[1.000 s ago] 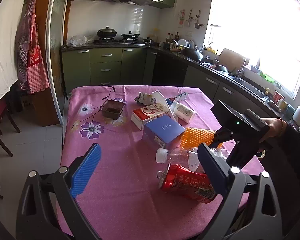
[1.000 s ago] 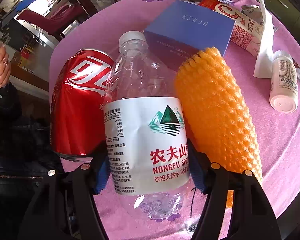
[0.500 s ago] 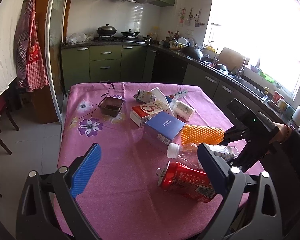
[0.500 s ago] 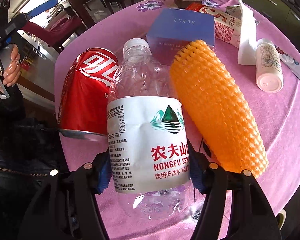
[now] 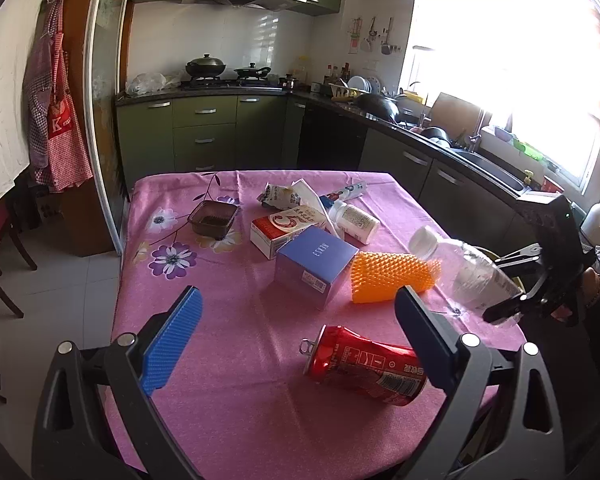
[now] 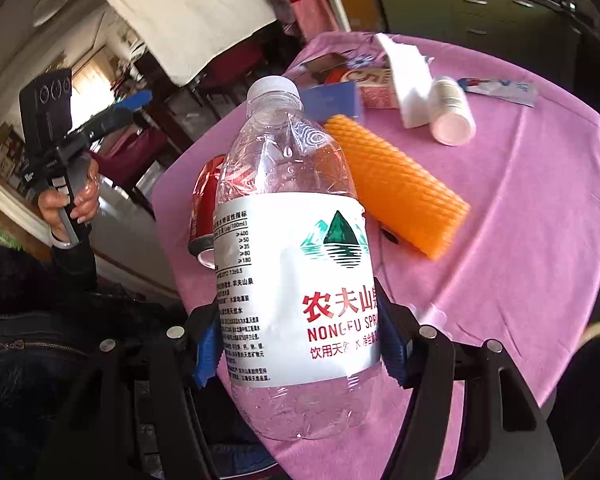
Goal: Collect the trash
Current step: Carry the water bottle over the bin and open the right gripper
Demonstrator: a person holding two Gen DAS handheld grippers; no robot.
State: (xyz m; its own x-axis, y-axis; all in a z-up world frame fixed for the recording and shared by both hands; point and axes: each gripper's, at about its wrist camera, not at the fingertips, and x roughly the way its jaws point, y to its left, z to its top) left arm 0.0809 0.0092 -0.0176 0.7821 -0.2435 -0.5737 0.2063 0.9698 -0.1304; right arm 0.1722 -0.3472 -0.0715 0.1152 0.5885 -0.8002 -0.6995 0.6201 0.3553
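Observation:
My right gripper (image 6: 300,344) is shut on a clear plastic water bottle (image 6: 296,264) with a white label and holds it lifted above the table's right edge; it shows in the left wrist view too (image 5: 466,270). My left gripper (image 5: 296,344) is open and empty above the near table edge, just short of a crushed red can (image 5: 364,364). An orange foam net sleeve (image 5: 392,276), a blue box (image 5: 316,266) and a red-white carton (image 5: 284,228) lie on the pink tablecloth (image 5: 204,280).
A white pill bottle (image 5: 354,218), a tissue (image 5: 312,204), a crumpled wrapper (image 5: 278,194), a tube (image 5: 350,192) and a small brown tray (image 5: 213,218) lie farther back. Green kitchen cabinets (image 5: 204,132) stand behind, chairs at left.
My right gripper has lifted the water bottle off the table, up and to the right, away from the can and orange sleeve. My left gripper has stayed open and almost still.

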